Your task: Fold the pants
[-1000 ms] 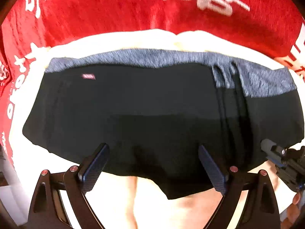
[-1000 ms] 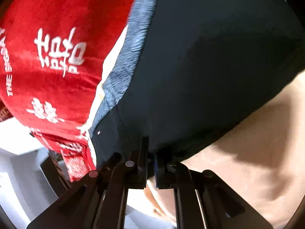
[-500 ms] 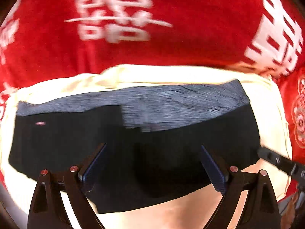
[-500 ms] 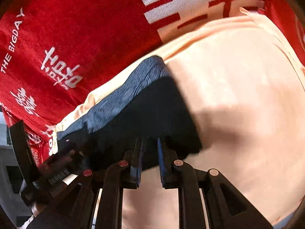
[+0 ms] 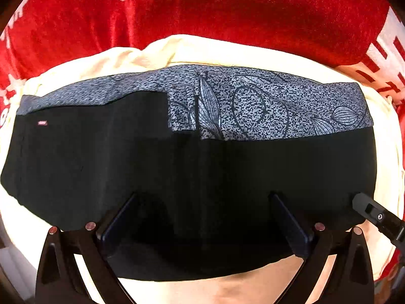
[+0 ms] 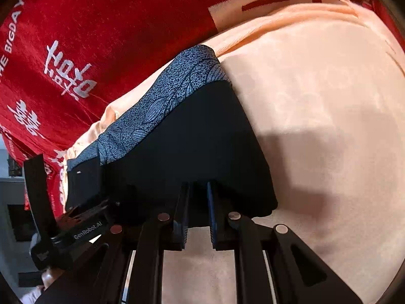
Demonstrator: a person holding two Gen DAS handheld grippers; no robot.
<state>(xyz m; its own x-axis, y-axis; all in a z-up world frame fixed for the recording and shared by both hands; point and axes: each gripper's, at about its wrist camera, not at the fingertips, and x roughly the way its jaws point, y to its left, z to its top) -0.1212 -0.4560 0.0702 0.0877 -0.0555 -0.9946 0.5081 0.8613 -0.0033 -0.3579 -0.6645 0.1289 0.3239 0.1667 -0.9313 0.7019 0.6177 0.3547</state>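
Left wrist view: the pants (image 5: pixel 177 177) lie folded on the cream cloth (image 5: pixel 387 152) over the red blanket (image 5: pixel 253 17), patterned waistband (image 5: pixel 253 106) at the far edge. My left gripper (image 5: pixel 202 223) hovers with fingers spread wide, holding nothing. My right gripper (image 6: pixel 197 217) has its fingers nearly together at the near-right fold edge; whether fabric is pinched, I cannot tell. Judged step: one fold laid. Next: release, regrip, fold across.
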